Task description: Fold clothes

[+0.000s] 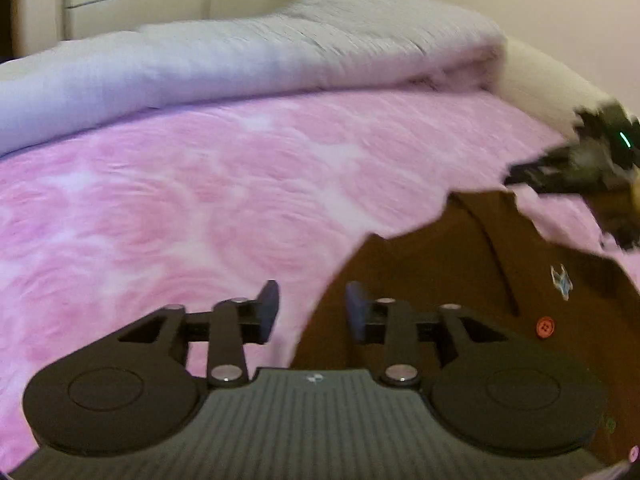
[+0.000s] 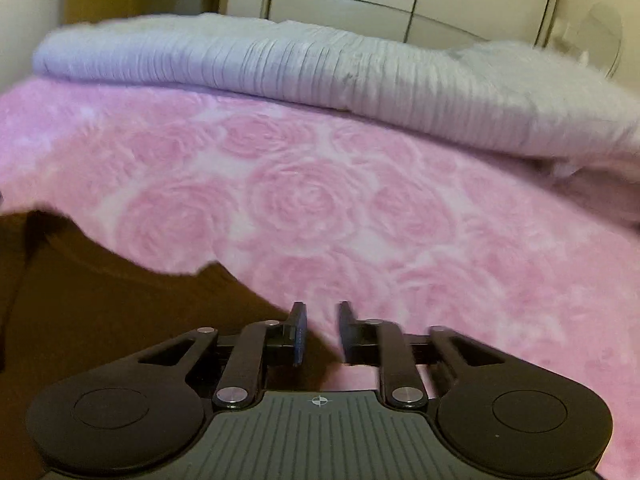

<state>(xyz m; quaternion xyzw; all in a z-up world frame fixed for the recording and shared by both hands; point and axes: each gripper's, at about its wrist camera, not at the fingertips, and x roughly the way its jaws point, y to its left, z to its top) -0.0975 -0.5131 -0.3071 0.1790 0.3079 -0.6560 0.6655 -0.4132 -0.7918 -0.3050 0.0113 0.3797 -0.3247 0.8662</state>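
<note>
— Any folding done?

— Hardly any, judging by the lie of the cloth. Brown polo shirt (image 1: 460,280) spread on the pink rose-patterned blanket (image 1: 180,208), placket, red button (image 1: 545,327) and small chest logo (image 1: 561,280) facing up. Top edge ragged and uneven, no crisp fold line anywhere in view. Lower part of the shirt out of frame, so impossible to say whether folded there.

— And the tools?

— Left gripper (image 1: 312,306) parted, nothing between the pads, poised over the shirt's left edge where brown meets pink. Right gripper (image 2: 322,330) parted too, a narrower gap, empty, over the shirt's other edge (image 2: 120,320). Seen blurred from the left camera as well.

— Rest of the bed?

— Lilac ribbed quilt (image 2: 280,68) bunched along the far side, well apart from the shirt.

— Left to do?

— Probably everything: grasping both sides, folding inward, then halving.
</note>
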